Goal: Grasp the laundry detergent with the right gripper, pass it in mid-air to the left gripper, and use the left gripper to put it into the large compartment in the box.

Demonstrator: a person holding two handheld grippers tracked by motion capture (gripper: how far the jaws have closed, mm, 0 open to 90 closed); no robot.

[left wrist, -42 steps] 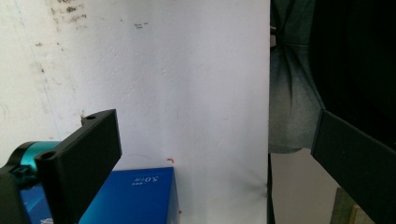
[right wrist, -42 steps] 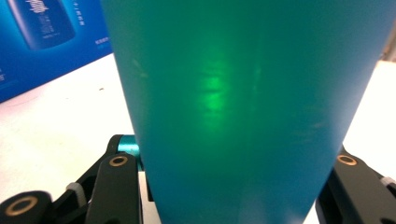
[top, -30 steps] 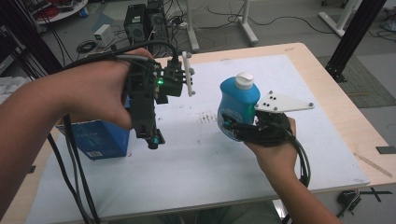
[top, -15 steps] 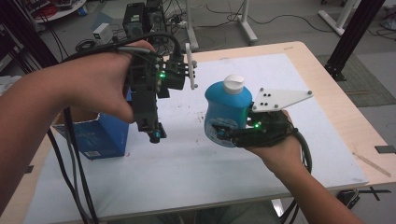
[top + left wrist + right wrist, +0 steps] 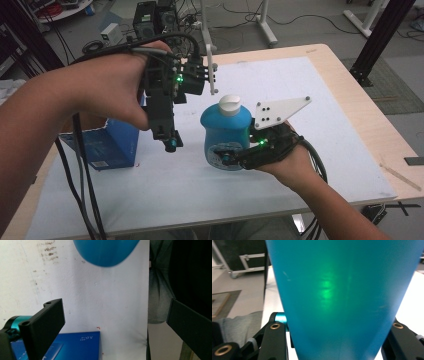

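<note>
My table (image 5: 345, 60) is light wood, and a white sheet (image 5: 320, 145) covers most of its top, leaving bare wood along the far and right edges. The sheet carries dark smudges and small red specks. A blue box (image 5: 107, 147) sits on the sheet near its left edge, just below my left hand.

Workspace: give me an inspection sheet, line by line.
Surface: white mat on a wooden table, smudged with dark specks.
Job's things: blue bottle with white cap, held upright above the mat; blue box at the mat's left edge.
Clutter: nothing seen.
Grippers: right hand-held gripper shut on the bottle's lower body; left hand-held gripper open, pointing down, holding nothing.
Cables: black cables hang from the left gripper.
Surroundings: floor, metal stand legs, electronics behind the table.
</note>
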